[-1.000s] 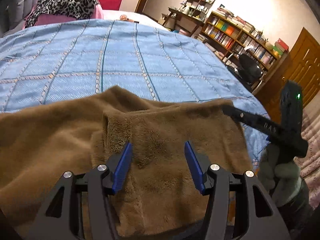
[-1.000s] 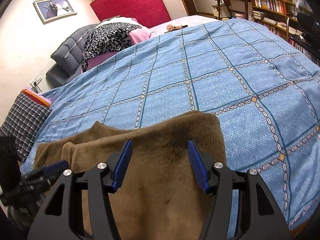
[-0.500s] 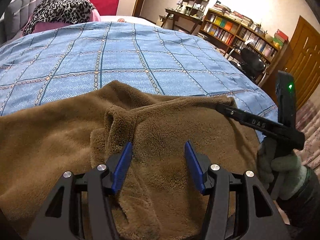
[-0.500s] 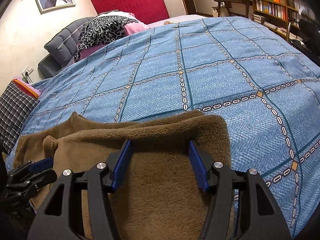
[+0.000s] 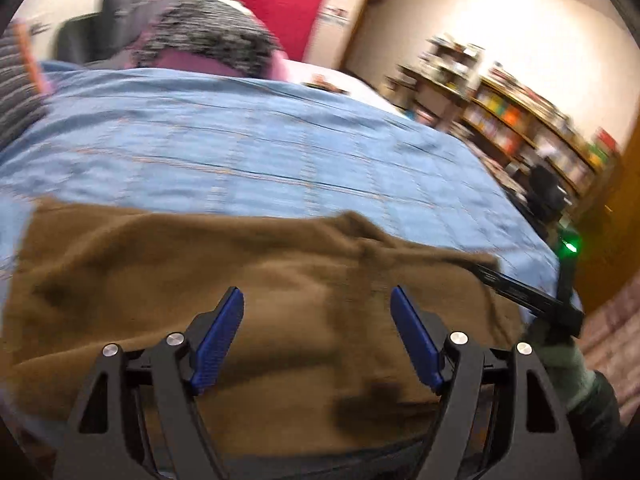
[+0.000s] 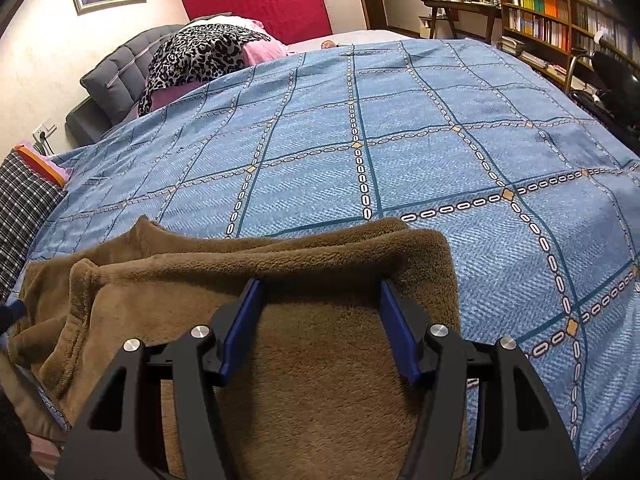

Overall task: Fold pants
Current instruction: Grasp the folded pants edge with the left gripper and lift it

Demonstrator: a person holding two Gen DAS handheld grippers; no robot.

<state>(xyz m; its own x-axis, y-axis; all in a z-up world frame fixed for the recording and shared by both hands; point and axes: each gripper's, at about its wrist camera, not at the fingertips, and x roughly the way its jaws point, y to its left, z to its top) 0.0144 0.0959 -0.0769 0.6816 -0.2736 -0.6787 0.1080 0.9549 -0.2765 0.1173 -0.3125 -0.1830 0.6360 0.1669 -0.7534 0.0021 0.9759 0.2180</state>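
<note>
Brown fleece pants (image 5: 280, 280) lie folded on the near edge of a blue patterned bedspread (image 5: 280, 152). My left gripper (image 5: 316, 300) hovers over them, its jaws opening, with no cloth pinched between the pads; this view is blurred. In the right wrist view the pants (image 6: 320, 400) show a thick rolled fold across their far edge. My right gripper (image 6: 320, 292) has its tips at that fold, its jaws easing open slightly and astride the cloth without pressing it. The right gripper (image 5: 520, 292) also shows at the pants' right corner, held by a gloved hand (image 5: 568, 364).
The bedspread (image 6: 400, 140) stretches far beyond the pants. A leopard-print cloth on pink pillows (image 6: 200, 56) lies by the grey headboard (image 6: 112, 76). A plaid cloth (image 6: 20, 200) sits at the left edge. Bookshelves (image 6: 560, 12) and a black chair (image 6: 612, 76) stand to the right.
My left gripper has swung left over the pants and its jaws have spread wider. The right gripper has sunk slightly, and its tips now meet the pants' far fold.
</note>
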